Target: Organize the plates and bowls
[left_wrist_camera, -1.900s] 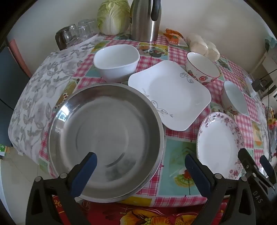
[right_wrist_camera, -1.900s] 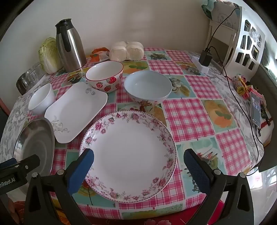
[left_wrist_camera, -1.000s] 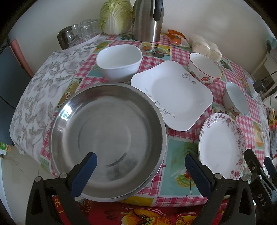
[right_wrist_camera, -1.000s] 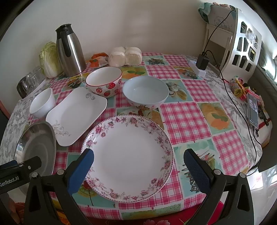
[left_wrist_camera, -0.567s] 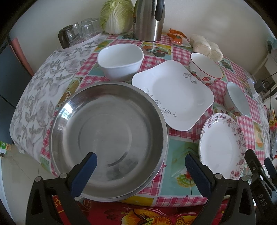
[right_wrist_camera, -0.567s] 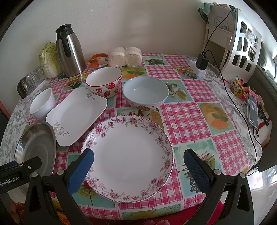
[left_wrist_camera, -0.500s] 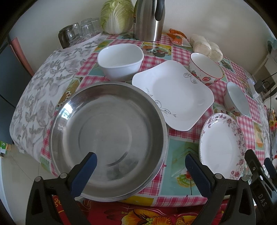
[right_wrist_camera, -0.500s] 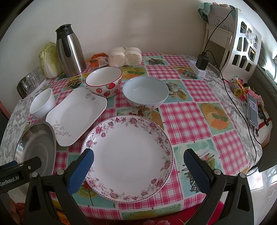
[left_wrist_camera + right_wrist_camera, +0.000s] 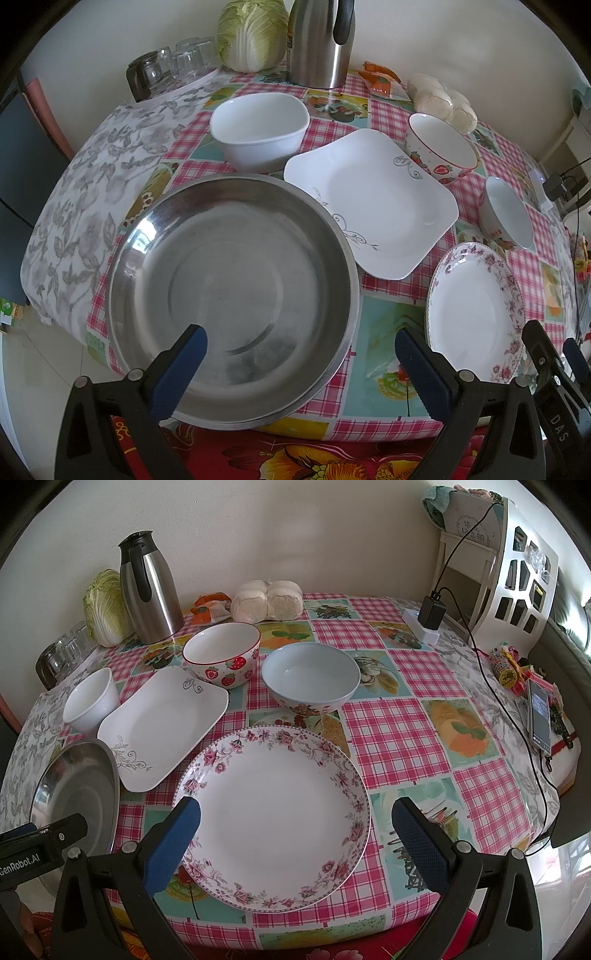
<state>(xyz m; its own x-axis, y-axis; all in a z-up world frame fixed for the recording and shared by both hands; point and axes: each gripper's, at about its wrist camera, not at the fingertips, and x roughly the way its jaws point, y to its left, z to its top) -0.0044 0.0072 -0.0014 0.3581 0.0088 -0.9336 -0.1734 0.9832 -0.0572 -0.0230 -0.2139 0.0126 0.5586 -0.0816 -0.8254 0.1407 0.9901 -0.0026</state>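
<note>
A steel basin sits at the table's front left, under my open, empty left gripper. A floral round plate lies under my open, empty right gripper. Behind them are a white square plate, a white bowl, a strawberry bowl and a pale blue bowl. The floral plate also shows in the left wrist view, and the basin in the right wrist view.
A steel thermos, a cabbage, glasses and wrapped buns stand along the back by the wall. A charger and cable, a phone and snacks lie at the right edge.
Both grippers have drawn back slightly from the table; the dishes have not moved.
</note>
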